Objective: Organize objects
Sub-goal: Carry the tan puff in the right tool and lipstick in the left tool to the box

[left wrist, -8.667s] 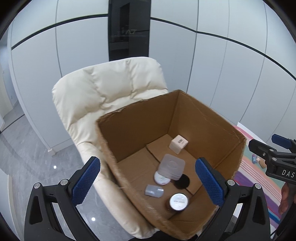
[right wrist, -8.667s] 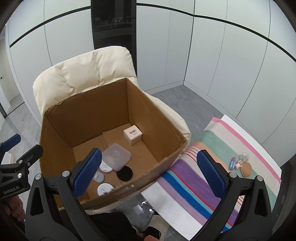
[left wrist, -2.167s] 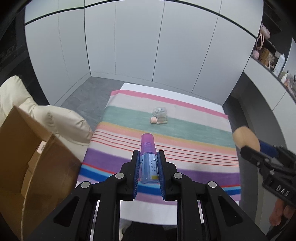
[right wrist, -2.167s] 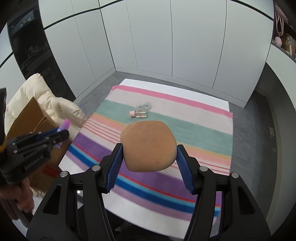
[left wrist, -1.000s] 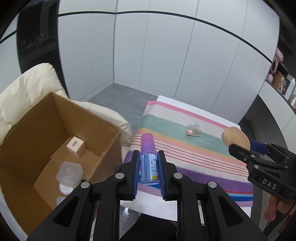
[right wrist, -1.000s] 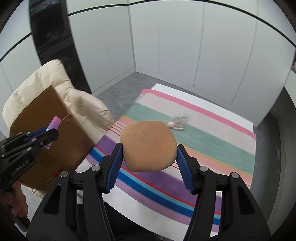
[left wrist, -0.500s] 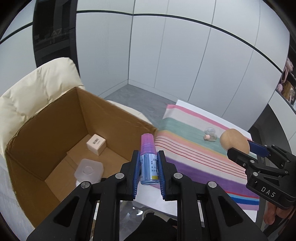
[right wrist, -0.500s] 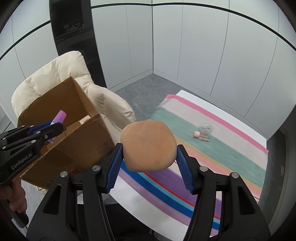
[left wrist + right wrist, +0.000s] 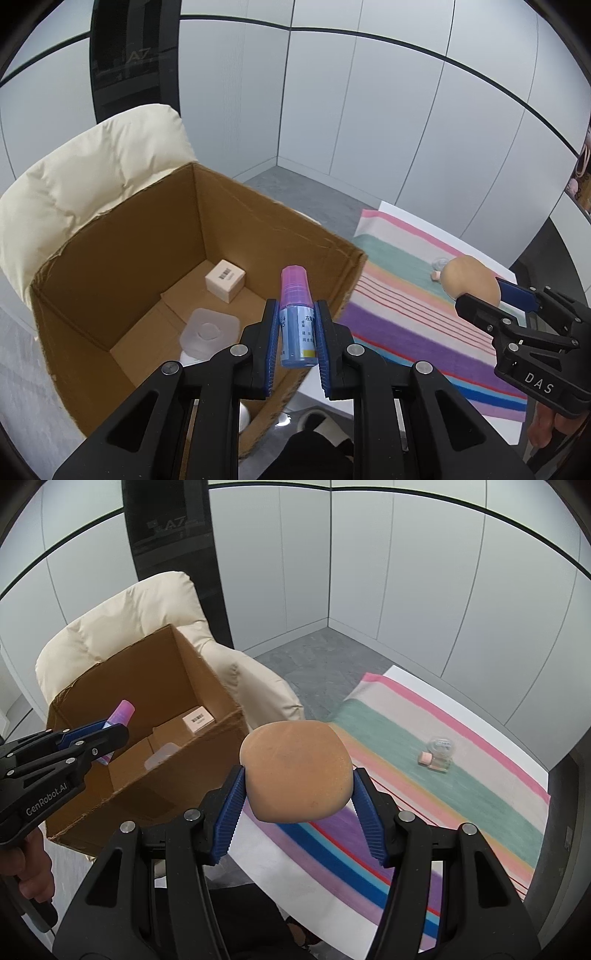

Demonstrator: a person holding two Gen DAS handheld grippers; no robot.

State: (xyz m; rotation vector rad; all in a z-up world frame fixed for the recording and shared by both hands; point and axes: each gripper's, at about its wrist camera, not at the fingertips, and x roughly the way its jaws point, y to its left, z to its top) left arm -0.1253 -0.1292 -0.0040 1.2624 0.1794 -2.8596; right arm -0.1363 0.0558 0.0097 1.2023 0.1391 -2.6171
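Note:
My left gripper (image 9: 295,314) is shut on a small blue bottle with a pink cap (image 9: 295,317). It hangs over the near right rim of the open cardboard box (image 9: 122,229). The bottle also shows in the right wrist view (image 9: 120,716) above the box (image 9: 162,664). My right gripper (image 9: 297,775) is shut on a tan makeup sponge (image 9: 295,771), held over the striped cloth (image 9: 461,797) to the right of the box. The sponge shows in the left wrist view (image 9: 471,278) too.
The box sits on a cream padded chair (image 9: 88,177). Inside lie a small white barcode box (image 9: 225,280) and a clear plastic container (image 9: 208,330). A small glass bottle and a clear jar (image 9: 437,757) lie on the cloth. Grey floor and white wall panels surround.
Both grippers have swung left from the striped cloth toward the box, still holding the bottle and the sponge. The box now fills more of the left wrist view.

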